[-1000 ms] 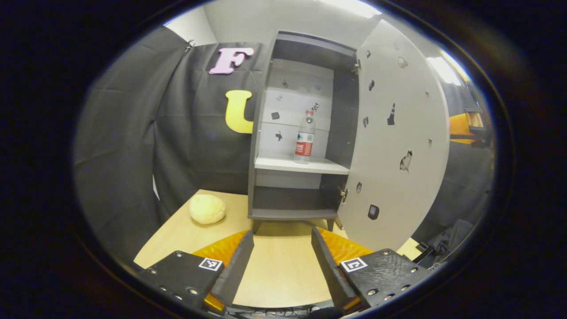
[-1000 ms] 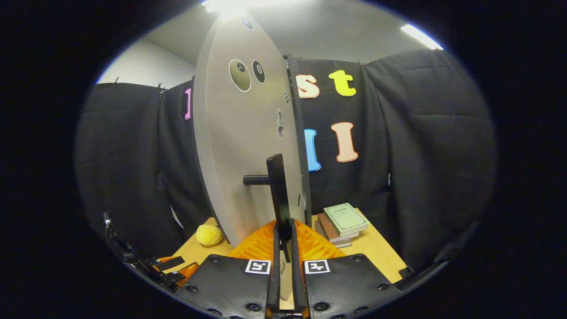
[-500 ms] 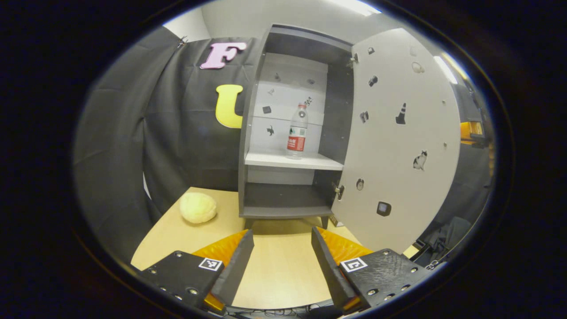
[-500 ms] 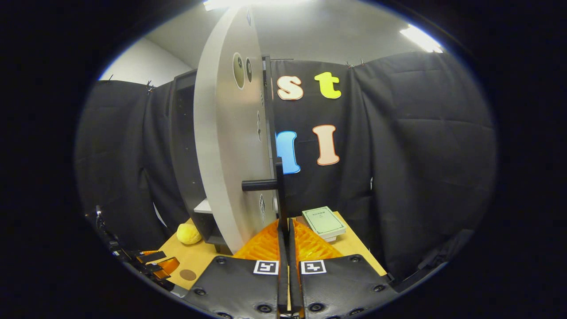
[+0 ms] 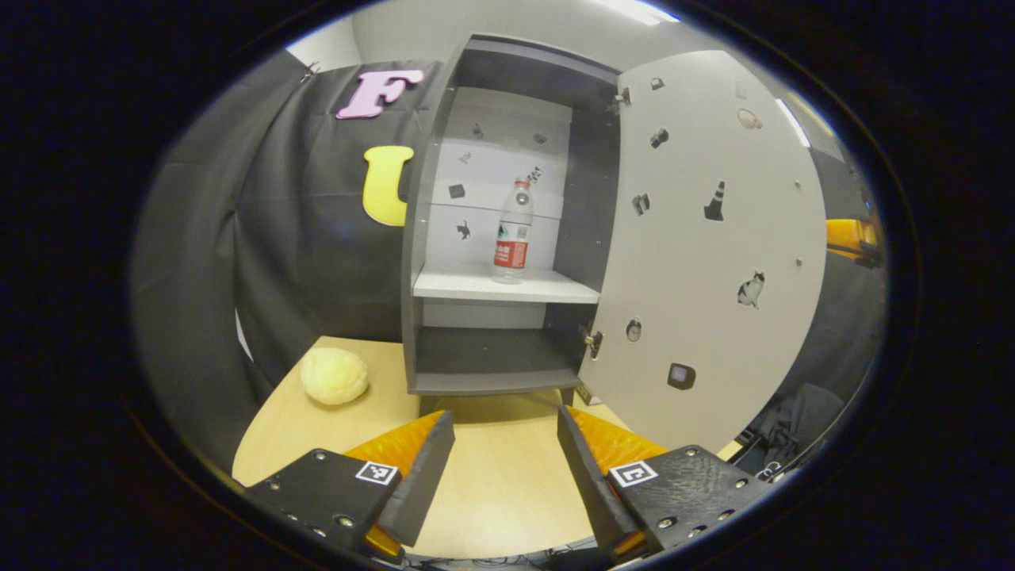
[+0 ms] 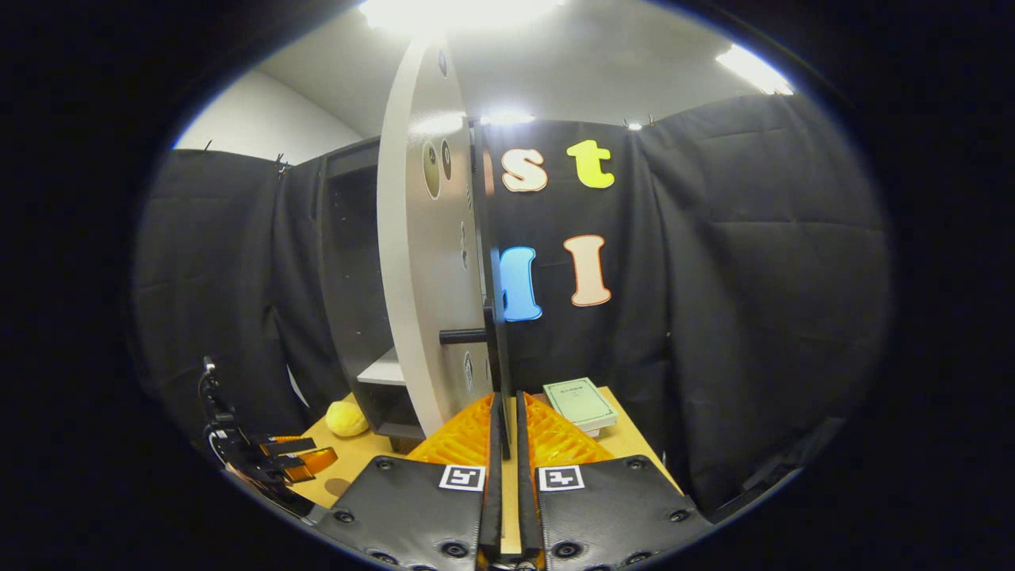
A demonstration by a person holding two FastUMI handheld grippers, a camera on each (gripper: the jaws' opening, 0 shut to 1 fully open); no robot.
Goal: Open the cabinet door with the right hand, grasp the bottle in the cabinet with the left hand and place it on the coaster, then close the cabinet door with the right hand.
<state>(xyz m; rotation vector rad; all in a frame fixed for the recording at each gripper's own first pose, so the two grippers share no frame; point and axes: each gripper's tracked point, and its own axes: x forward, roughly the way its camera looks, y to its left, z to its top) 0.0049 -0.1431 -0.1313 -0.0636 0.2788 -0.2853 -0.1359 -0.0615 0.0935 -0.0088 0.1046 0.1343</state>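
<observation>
- Since a second ago, the cabinet door (image 5: 714,238) has been swung wider, and in the left gripper view the cabinet (image 5: 507,238) is seen larger and further to the left than before; the bottle (image 5: 513,231) is left unmoved on its shelf.
- The bottle is seen standing upright on the white middle shelf (image 5: 507,287) of the cabinet, towards the right half of that shelf and apart from the cabinet's side walls.
- The left gripper (image 5: 505,448) is held in front of the cabinet, above the wooden table (image 5: 507,484); its jaws are spread wide and nothing is held between them.
- A pale yellow plush ball (image 5: 334,375) is seen lying on the table to the left of the cabinet, near its base.
- In the right gripper view, the door (image 6: 420,262) is seen nearly edge-on, with its black handle (image 6: 496,349) standing out from the outer face.
- The right gripper (image 6: 505,444) is held at the lower end of the handle; its jaws are drawn close, with a narrow gap left, and the bar is seen running down into that gap. Whether both fingers are pressed on it cannot be told.
- A stack of books (image 6: 583,406) is seen on the table to the right of the cabinet door, topped by a green one.
- The left gripper (image 6: 277,464) is also seen there, to the left of the cabinet and lower.
</observation>
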